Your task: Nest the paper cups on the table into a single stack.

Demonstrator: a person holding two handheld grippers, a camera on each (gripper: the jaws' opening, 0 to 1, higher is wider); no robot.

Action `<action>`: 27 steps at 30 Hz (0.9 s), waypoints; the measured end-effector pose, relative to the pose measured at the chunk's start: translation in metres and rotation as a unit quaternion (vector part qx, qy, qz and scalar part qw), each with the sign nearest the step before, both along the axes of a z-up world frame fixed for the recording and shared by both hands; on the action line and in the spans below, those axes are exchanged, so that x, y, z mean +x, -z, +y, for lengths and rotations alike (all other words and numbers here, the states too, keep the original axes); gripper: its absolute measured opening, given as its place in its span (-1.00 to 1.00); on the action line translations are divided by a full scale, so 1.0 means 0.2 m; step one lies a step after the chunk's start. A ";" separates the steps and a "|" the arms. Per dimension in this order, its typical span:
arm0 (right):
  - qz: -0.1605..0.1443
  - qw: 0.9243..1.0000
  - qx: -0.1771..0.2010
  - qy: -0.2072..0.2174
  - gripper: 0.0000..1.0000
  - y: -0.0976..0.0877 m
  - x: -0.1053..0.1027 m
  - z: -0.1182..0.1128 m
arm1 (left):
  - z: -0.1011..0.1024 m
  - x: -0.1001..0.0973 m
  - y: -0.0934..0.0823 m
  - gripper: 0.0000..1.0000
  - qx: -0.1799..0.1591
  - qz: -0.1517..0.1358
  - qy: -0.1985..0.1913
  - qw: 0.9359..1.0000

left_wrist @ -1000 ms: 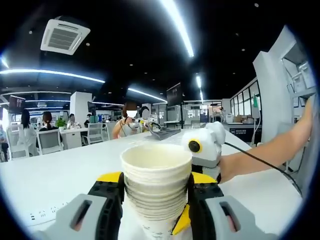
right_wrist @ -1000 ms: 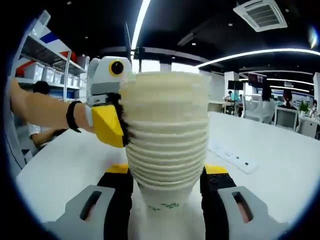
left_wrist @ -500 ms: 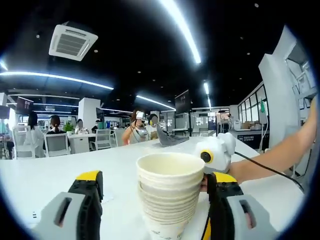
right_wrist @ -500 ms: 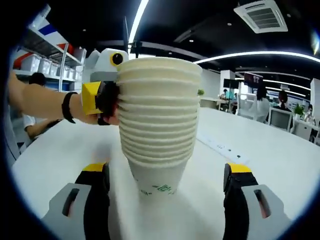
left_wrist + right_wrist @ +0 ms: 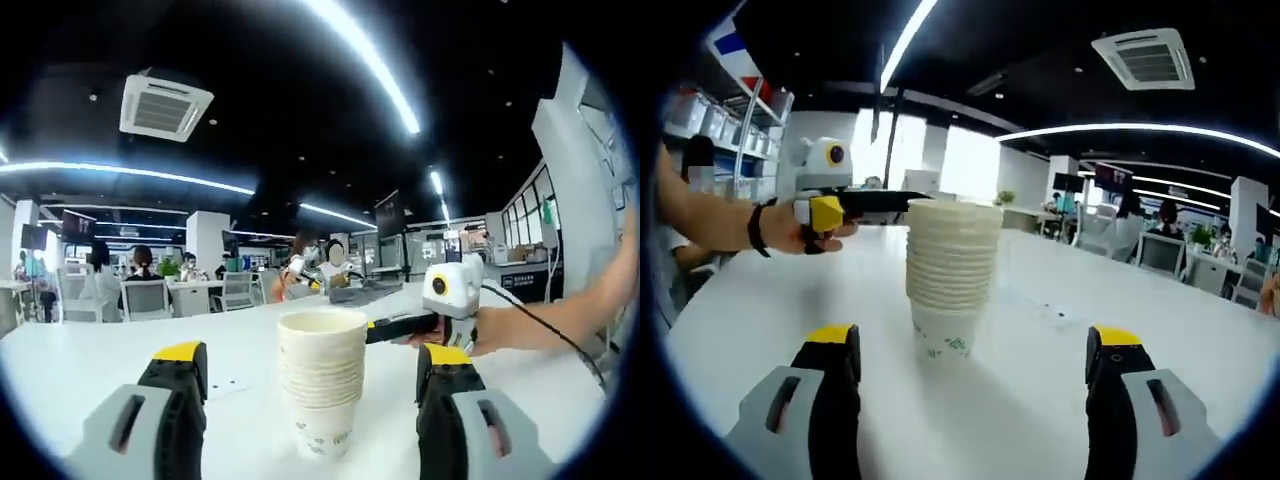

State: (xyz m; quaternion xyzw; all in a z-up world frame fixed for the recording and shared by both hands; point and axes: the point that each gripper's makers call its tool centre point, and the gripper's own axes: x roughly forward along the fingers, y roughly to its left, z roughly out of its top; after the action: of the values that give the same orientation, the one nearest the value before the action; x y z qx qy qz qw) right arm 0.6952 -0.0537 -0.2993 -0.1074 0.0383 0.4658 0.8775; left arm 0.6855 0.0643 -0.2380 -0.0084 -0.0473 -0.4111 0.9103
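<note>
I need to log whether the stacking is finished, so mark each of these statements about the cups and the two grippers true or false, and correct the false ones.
1. The paper cups stand nested in one upright stack on the white table. True.
2. The left gripper is shut on the stack. False: its jaws are open, one on each side of the stack, clear of it.
3. The right gripper has its jaws open. True.
4. The stack lies tipped on its side. False: it stands upright, mouth up.
5. The bottom cup carries green print. True.
</note>
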 end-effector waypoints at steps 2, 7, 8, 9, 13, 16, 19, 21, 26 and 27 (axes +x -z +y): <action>-0.017 1.000 0.008 0.010 0.94 -0.07 -0.06 -0.06 | 0.06 -0.05 -0.03 0.83 -0.025 0.013 -0.011 1.000; -0.041 0.998 0.019 0.046 0.95 -0.23 -0.21 -0.21 | 0.23 -0.15 -0.10 0.80 -0.040 0.018 -0.048 0.998; -0.050 0.997 0.035 0.055 0.95 -0.30 -0.26 -0.25 | 0.27 -0.19 -0.13 0.79 -0.046 0.024 -0.054 0.997; -0.059 0.995 0.047 0.062 0.93 -0.35 -0.30 -0.27 | 0.30 -0.21 -0.15 0.76 -0.048 0.025 -0.059 0.997; -0.073 0.993 0.058 0.079 0.86 -0.46 -0.48 -0.37 | 0.38 -0.27 -0.24 0.77 -0.044 0.015 -0.071 0.996; -0.087 0.989 0.082 0.090 0.85 -0.52 -0.61 -0.41 | 0.36 -0.45 -0.30 0.79 -0.029 -0.010 -0.071 0.997; -0.096 0.986 0.093 0.099 0.85 -0.55 -0.77 -0.45 | 0.35 -0.59 -0.32 0.81 -0.029 -0.014 -0.061 0.998; -0.099 0.981 0.125 0.107 0.81 -0.59 -0.86 -0.47 | 0.34 -0.71 -0.33 0.80 -0.039 -0.004 -0.047 0.998; -0.119 0.979 0.123 0.115 0.79 -0.59 -1.05 -0.49 | 0.37 -0.93 -0.32 0.77 -0.054 -0.015 -0.055 0.997; -0.121 0.978 0.122 0.117 0.78 -0.59 -1.08 -0.50 | 0.38 -0.96 -0.30 0.77 -0.055 -0.016 -0.064 0.996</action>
State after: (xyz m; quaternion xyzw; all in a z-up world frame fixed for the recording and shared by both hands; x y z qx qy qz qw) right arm 0.4794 -0.1534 -0.1808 -0.0497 -0.1132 0.3449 0.9305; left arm 0.4926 0.1408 -0.1773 -0.0486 -0.0846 -0.3487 0.9321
